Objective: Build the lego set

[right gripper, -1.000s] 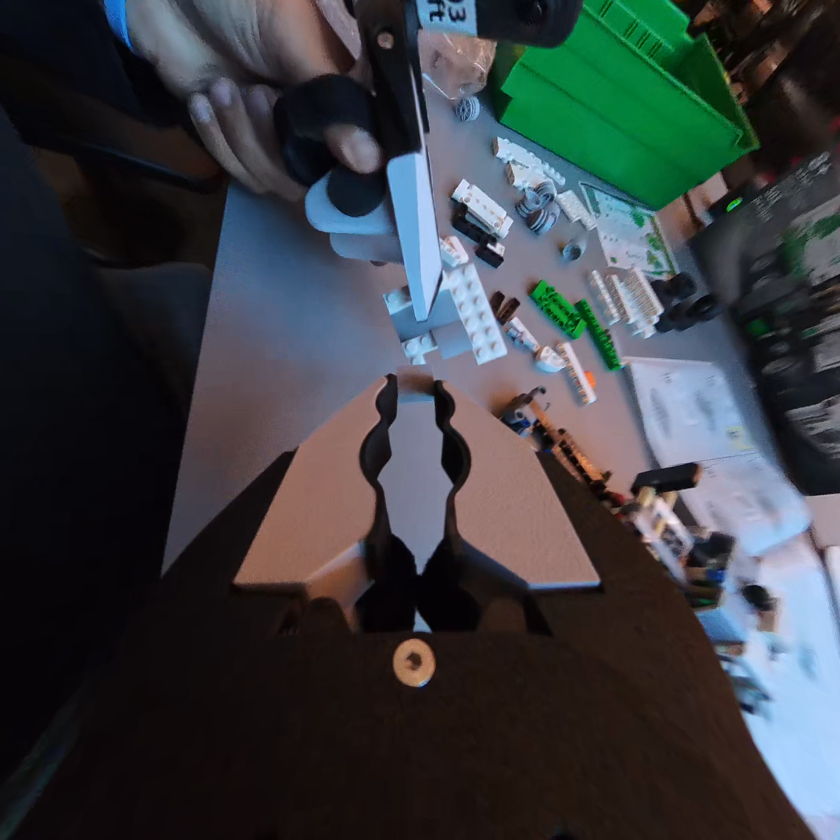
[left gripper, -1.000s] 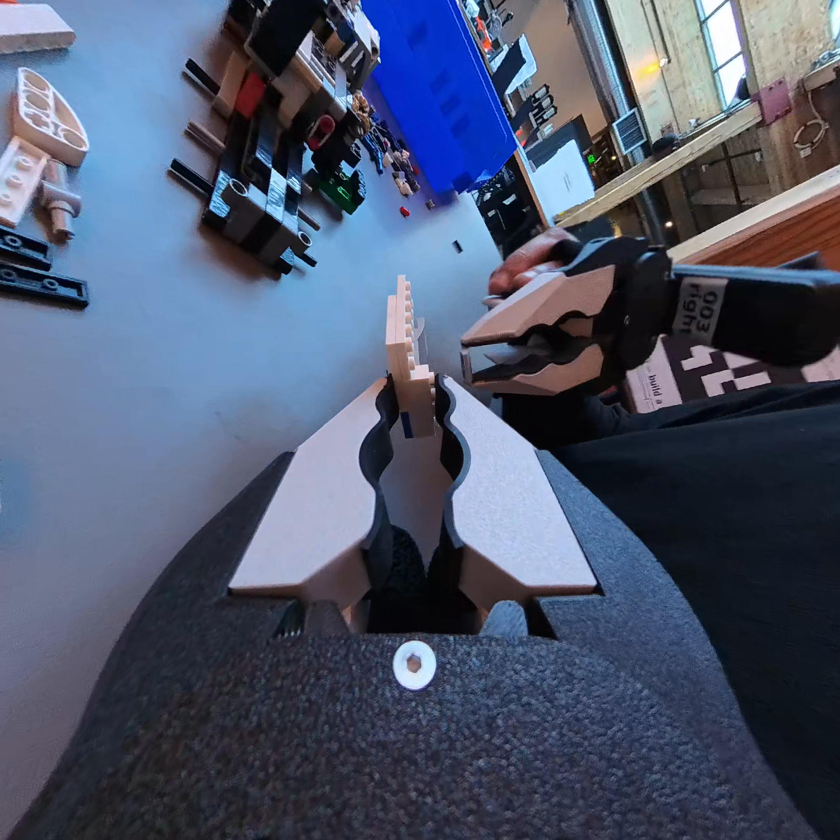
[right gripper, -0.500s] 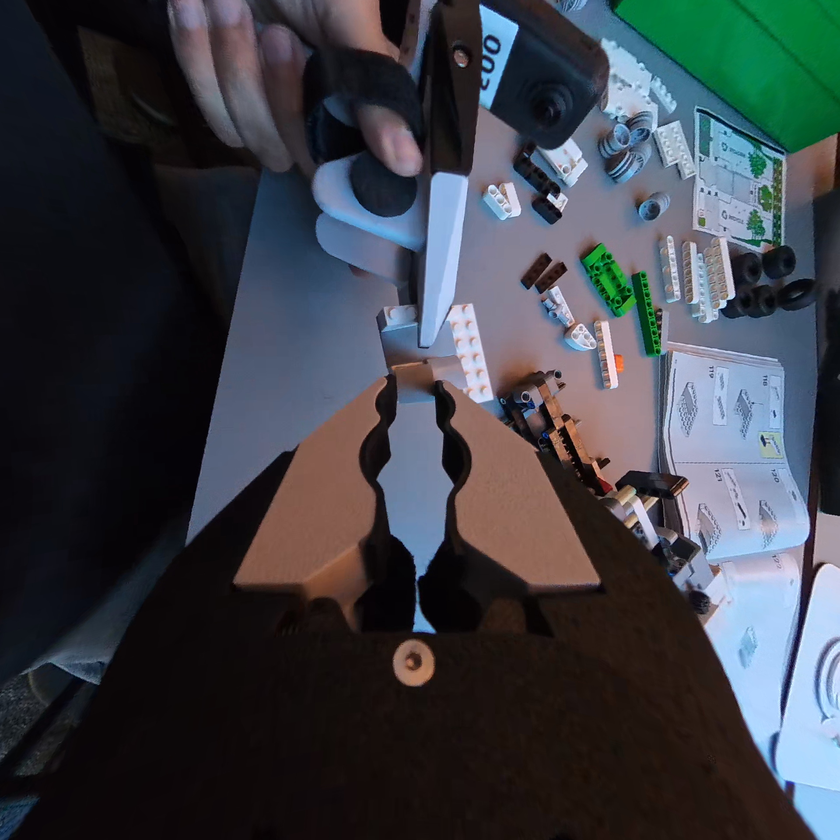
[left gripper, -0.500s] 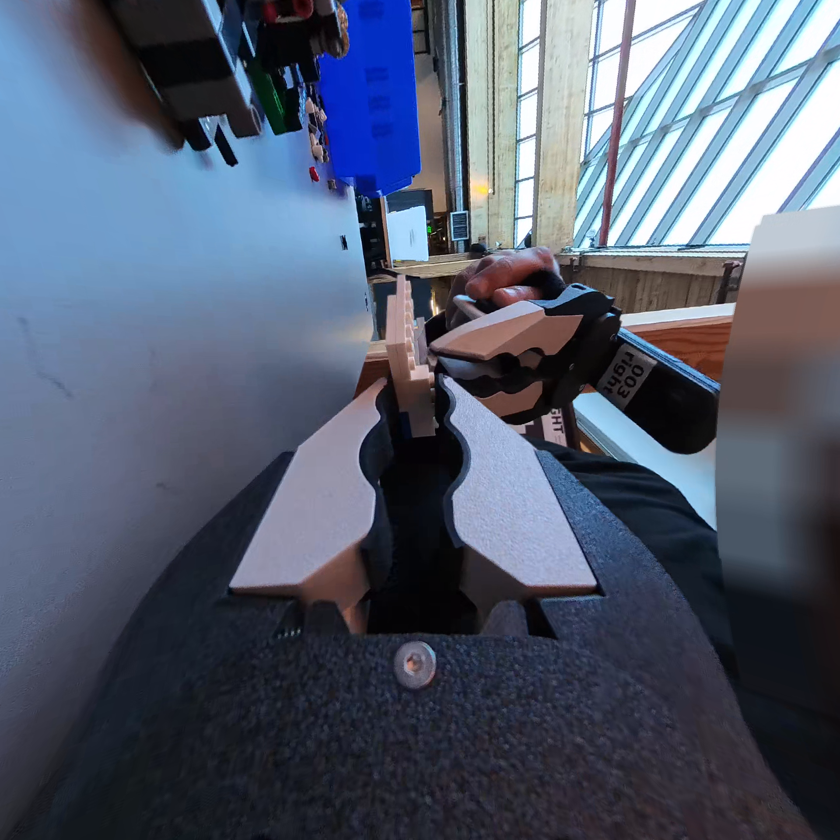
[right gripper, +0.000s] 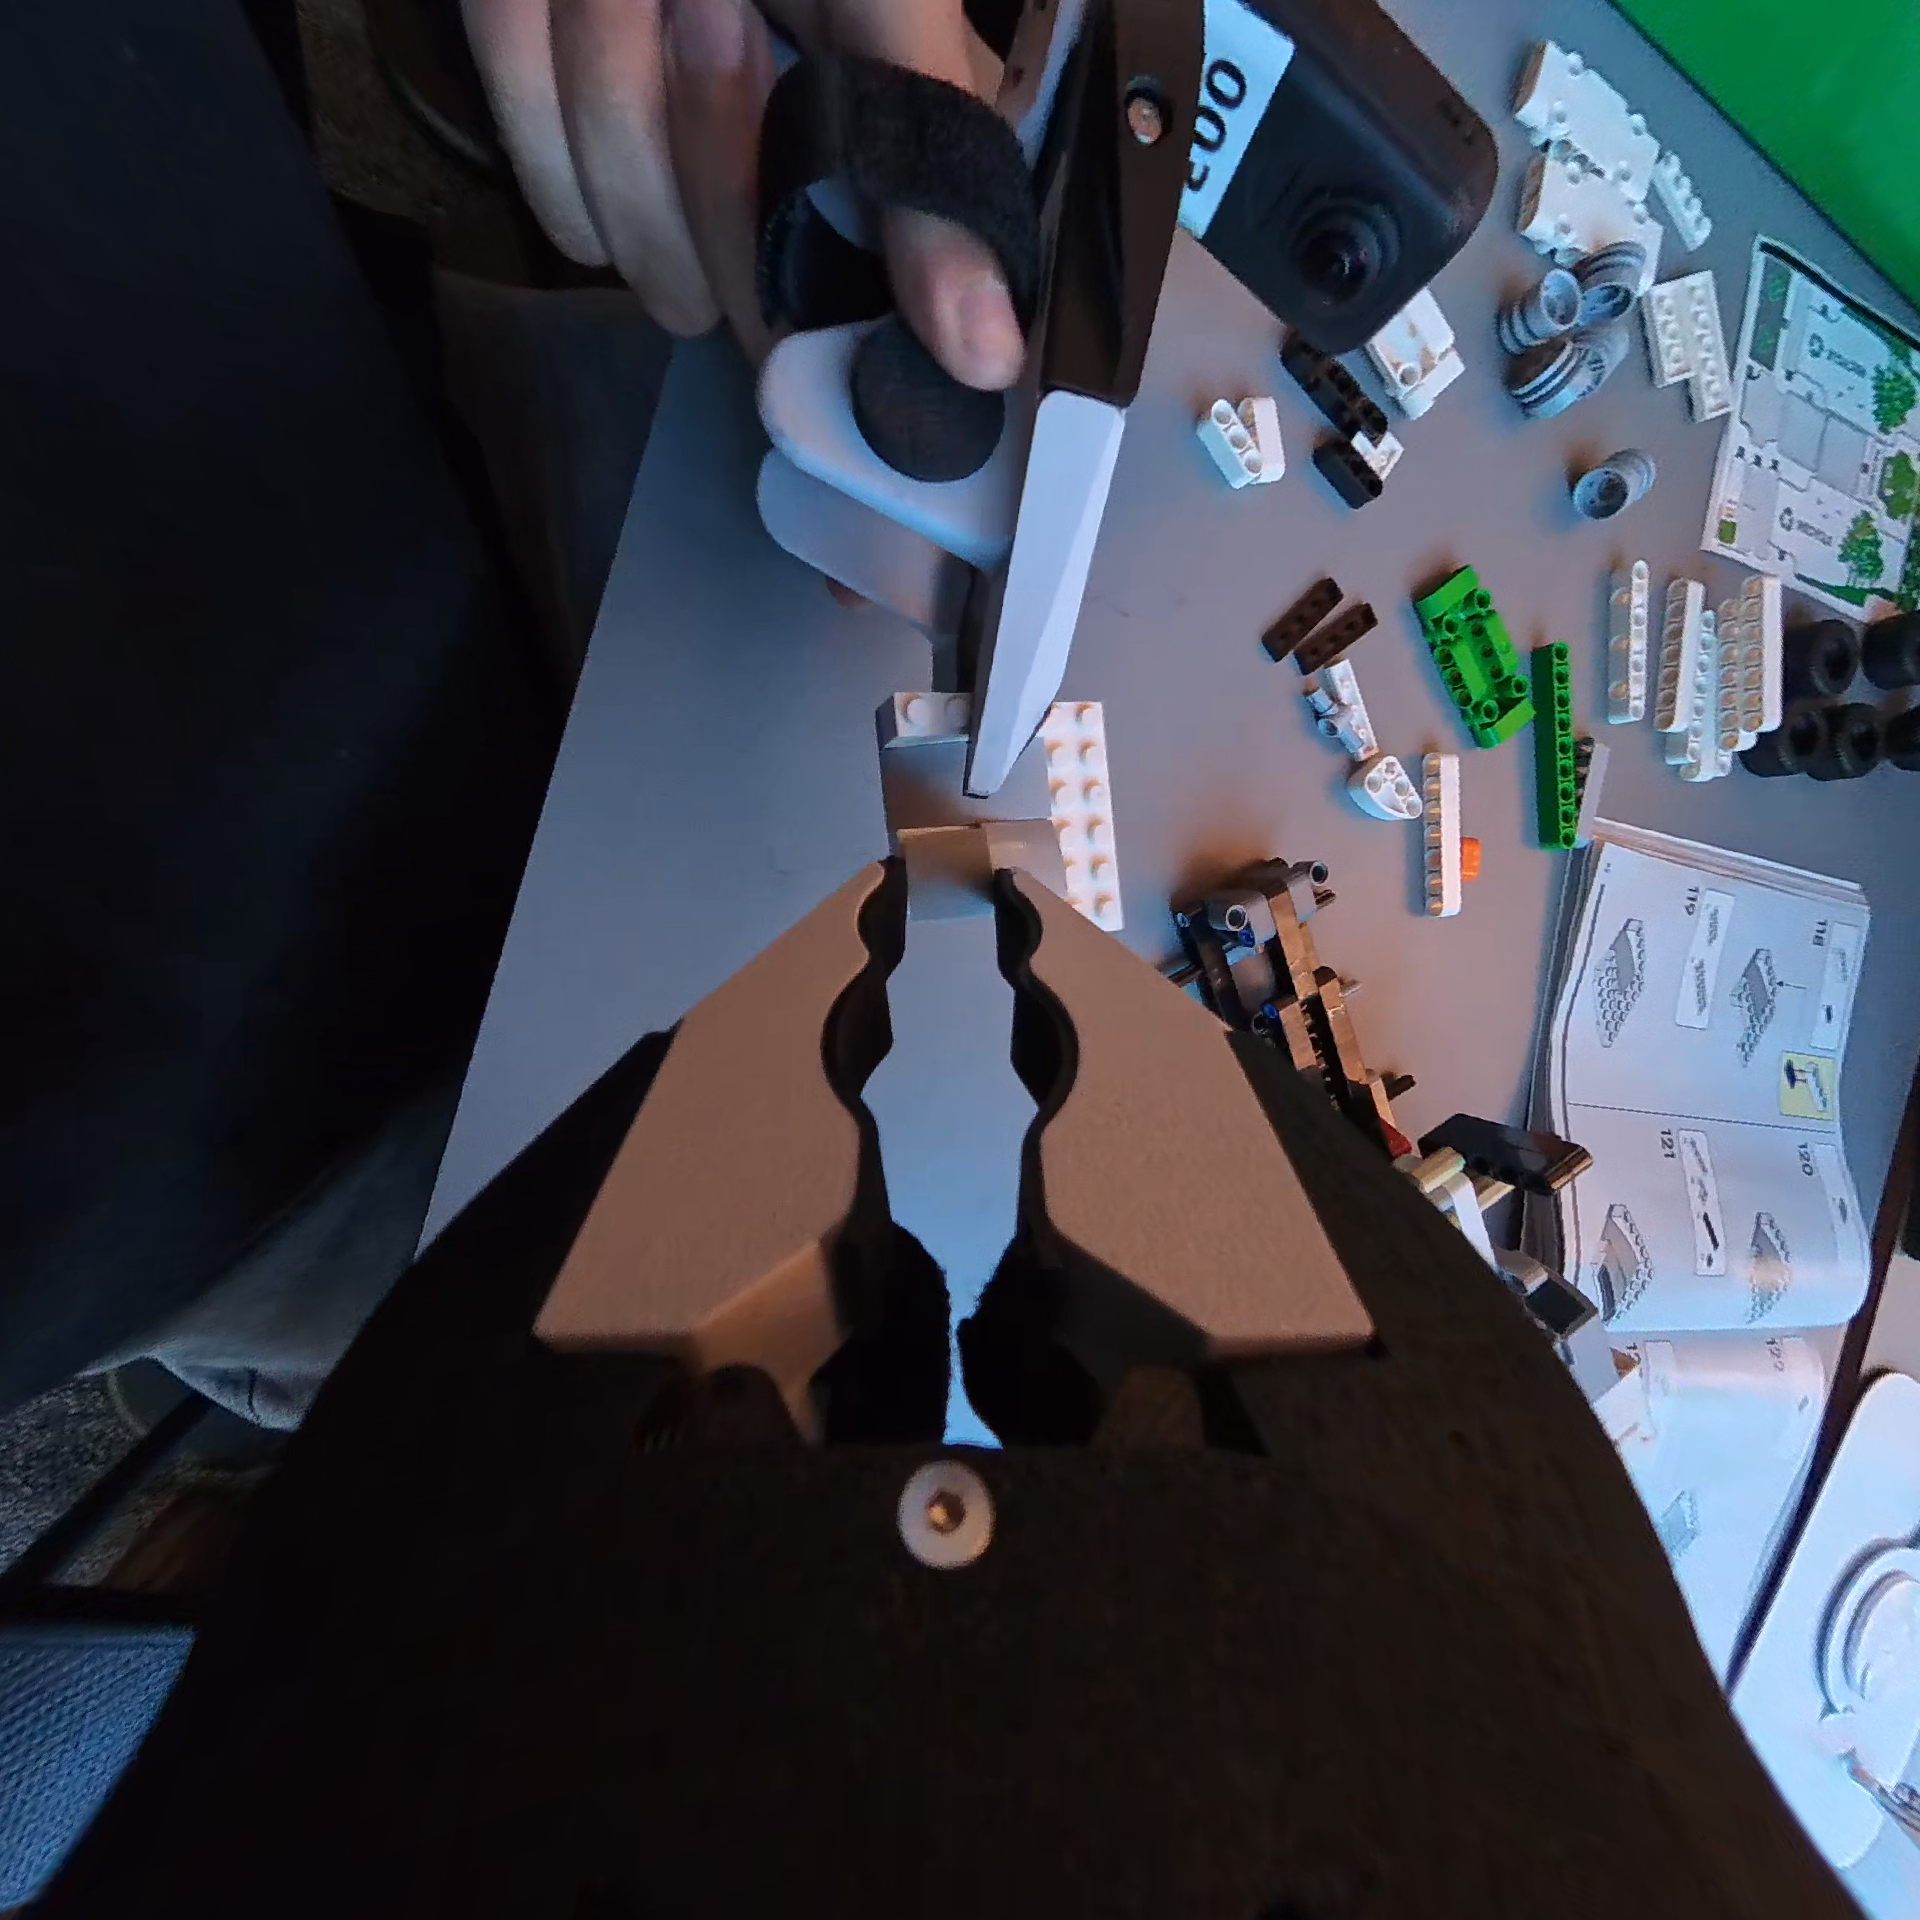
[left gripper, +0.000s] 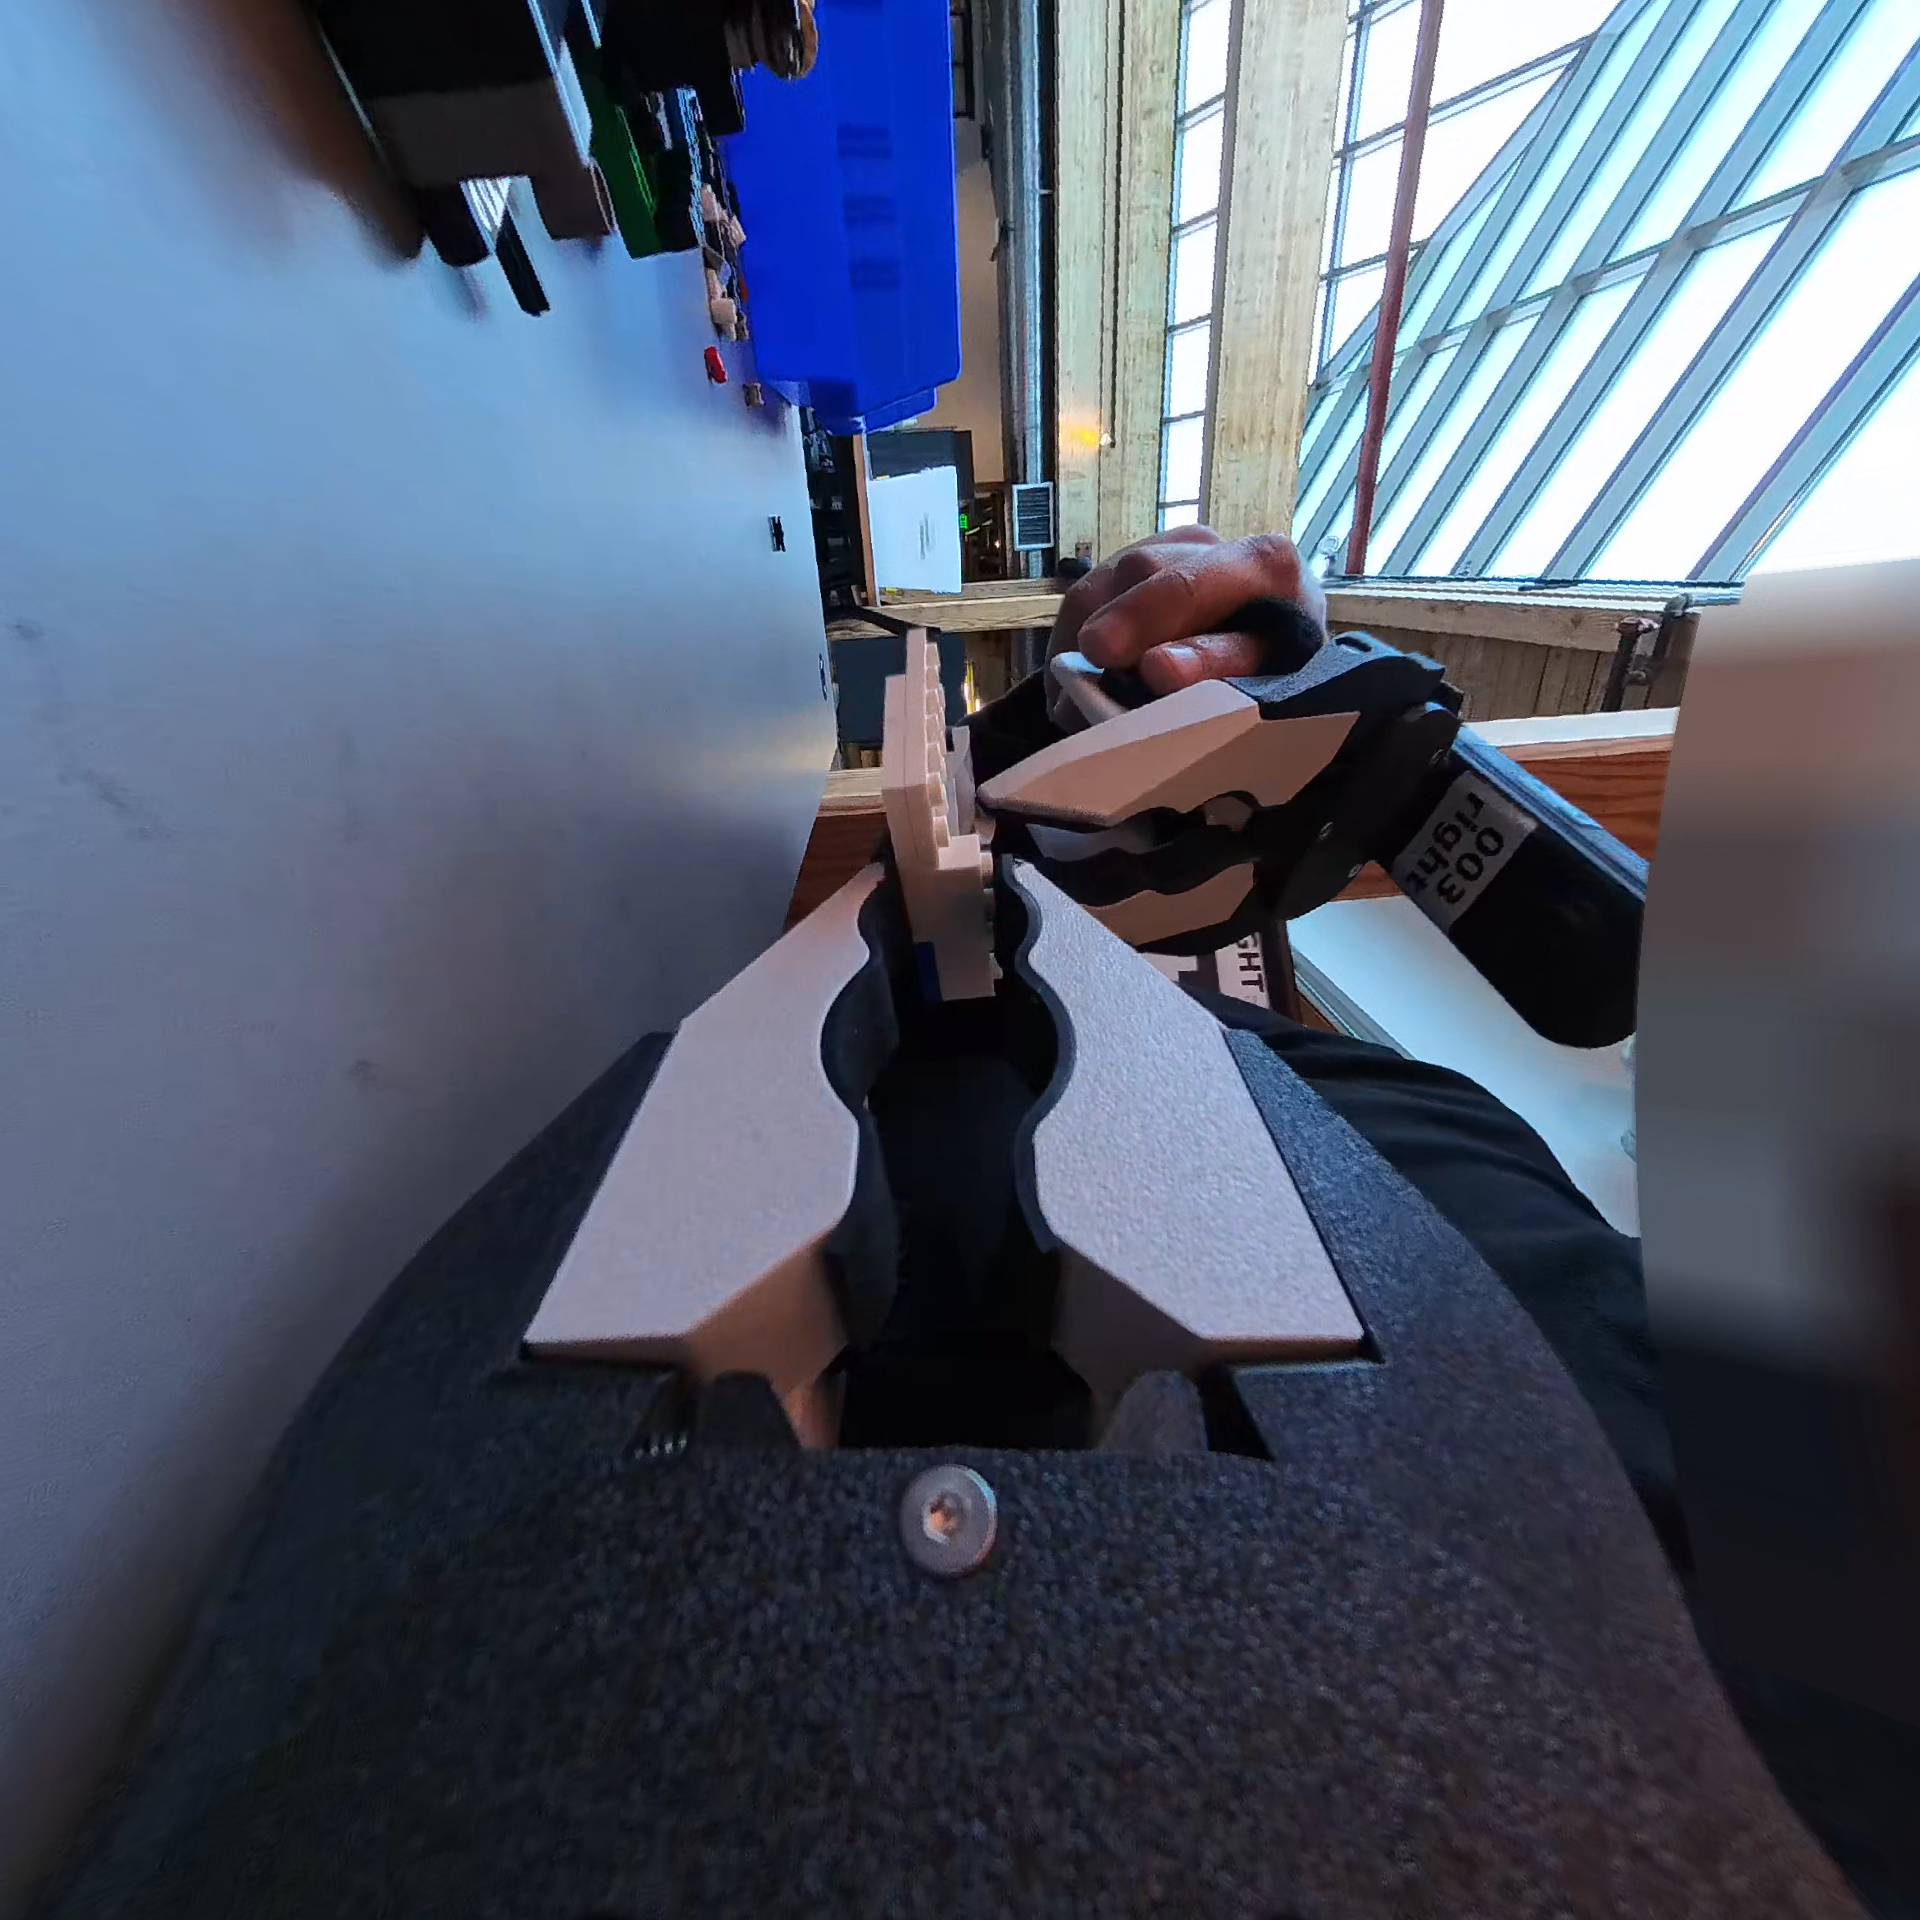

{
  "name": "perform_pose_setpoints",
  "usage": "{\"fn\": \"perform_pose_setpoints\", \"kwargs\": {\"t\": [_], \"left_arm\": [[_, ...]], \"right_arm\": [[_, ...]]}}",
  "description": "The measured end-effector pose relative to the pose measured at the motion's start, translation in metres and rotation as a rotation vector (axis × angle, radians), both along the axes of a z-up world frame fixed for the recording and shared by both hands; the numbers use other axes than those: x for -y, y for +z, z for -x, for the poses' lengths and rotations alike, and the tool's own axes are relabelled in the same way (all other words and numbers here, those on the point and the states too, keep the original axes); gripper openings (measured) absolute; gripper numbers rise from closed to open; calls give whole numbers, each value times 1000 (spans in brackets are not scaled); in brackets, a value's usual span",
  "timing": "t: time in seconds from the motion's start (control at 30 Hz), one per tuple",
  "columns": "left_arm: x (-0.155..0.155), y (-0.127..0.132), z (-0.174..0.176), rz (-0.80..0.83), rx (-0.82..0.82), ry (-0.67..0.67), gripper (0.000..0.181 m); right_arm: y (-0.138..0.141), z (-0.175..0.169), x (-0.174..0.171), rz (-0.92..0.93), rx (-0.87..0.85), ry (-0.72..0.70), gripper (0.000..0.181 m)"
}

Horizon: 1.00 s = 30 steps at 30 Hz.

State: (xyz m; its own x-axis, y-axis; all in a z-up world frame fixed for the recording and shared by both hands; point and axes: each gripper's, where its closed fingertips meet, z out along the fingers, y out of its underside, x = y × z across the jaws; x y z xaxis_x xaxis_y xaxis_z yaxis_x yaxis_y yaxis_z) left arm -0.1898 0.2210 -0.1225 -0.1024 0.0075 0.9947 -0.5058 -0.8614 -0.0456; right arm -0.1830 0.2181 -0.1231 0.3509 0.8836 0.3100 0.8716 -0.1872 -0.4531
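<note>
Left tongs point(left gripper: 940, 914) clamped on white plate stack point(left gripper: 930, 831); right tongs point(right gripper: 945, 883) pinching its grey slope point(right gripper: 940, 868). Light, stiff, prone to popping apart. Best gripped by flat edges beside the slope.

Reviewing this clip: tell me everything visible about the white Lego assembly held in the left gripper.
The white Lego assembly is matte plastic: a studded plate on edge with smaller pieces stacked on it, and a dark blue bit near its lower end. It is held in the air off the table edge, clamped between the left gripper fingers. The right gripper tips meet its studded side. In the right wrist view it shows a grey flat piece and a white studded strip.
</note>
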Motion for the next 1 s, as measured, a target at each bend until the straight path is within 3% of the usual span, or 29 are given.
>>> {"fn": "perform_pose_setpoints", "kwargs": {"t": [0.37, 0.63, 0.83, 1.0], "left_arm": [[2, 1, -3, 49, -10, 3, 14], [0, 4, -2, 72, 8, 7, 14], [-5, 8, -3, 74, 32, 21, 14], [-6, 9, -3, 86, 45, 26, 14]], "right_arm": [[0, -2, 1, 99, 37, 48, 20], [4, 0, -2, 74, 21, 63, 20], [32, 4, 0, 67, -259, -2, 24], [38, -6, -1, 16, -405, -98, 24]]}}
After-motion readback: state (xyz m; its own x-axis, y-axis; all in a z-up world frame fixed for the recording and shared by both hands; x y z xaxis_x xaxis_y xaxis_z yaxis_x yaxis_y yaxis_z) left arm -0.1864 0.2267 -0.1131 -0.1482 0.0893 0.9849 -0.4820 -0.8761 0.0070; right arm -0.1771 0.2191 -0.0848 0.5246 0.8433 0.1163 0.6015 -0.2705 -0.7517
